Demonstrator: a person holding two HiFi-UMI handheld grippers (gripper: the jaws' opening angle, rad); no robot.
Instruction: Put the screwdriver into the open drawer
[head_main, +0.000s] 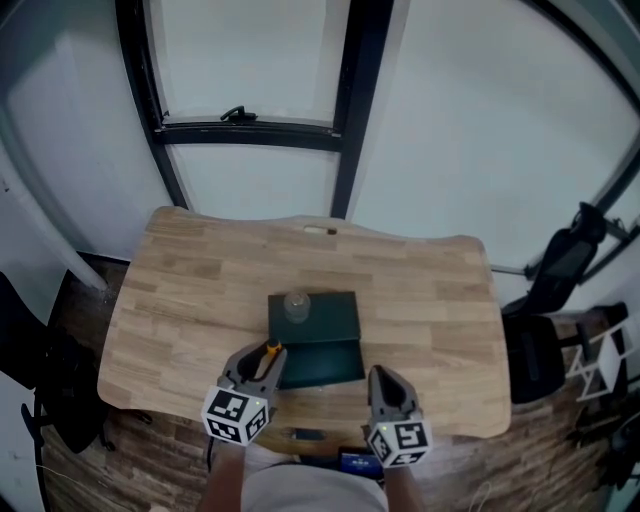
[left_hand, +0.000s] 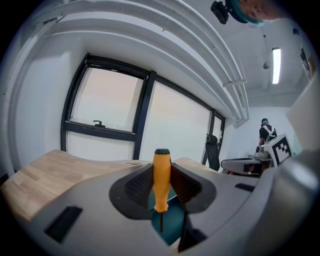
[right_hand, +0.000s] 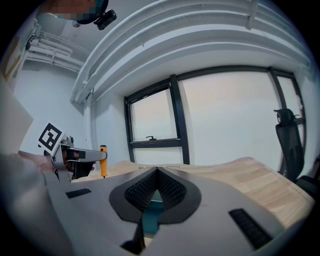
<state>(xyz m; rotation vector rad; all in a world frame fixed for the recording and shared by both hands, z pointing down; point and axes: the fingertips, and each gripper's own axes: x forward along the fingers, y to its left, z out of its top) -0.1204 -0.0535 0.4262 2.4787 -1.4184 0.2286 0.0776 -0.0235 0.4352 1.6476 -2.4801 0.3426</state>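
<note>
An orange-handled screwdriver stands upright, handle up and thin shaft down, with my left gripper shut on the handle. In the head view this gripper and the screwdriver hover at the left front corner of the dark green drawer box, over its pulled-out drawer. The drawer's teal inside shows below the shaft. My right gripper is shut on nothing at the drawer's right front. Its own view shows the pads touching, and the screwdriver off to the left.
The box sits mid-table on a light wooden table, with a small clear object on its top. A black-framed window lies beyond the far edge. Black chairs stand at the right and left.
</note>
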